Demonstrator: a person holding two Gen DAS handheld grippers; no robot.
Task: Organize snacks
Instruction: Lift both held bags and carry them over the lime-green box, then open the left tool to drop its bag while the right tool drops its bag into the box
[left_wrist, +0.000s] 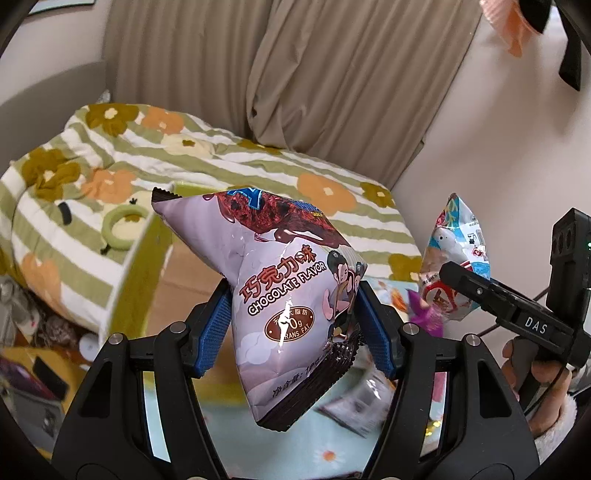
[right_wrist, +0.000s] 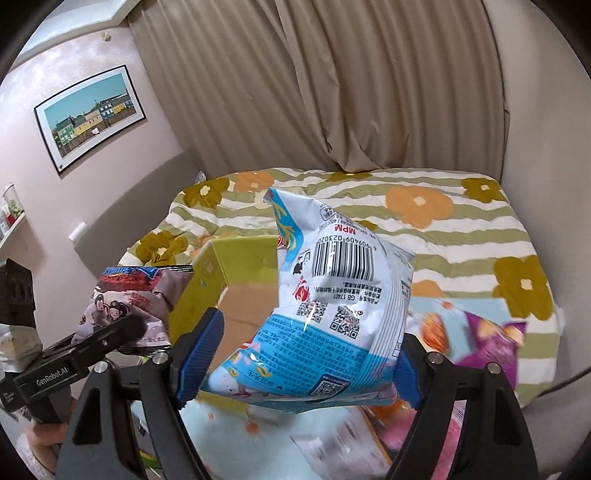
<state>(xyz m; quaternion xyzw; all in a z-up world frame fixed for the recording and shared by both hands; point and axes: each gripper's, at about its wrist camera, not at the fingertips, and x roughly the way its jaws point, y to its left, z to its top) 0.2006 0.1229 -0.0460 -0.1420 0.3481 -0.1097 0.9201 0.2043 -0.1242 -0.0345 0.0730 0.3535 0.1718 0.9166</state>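
Squarely between gripper pads: chocolate bag

The right gripper clamps a blue-and-white snack bag between its blue pads — barcode side up — above an open cardboard box; the left gripper holds a chocolate snack bag.
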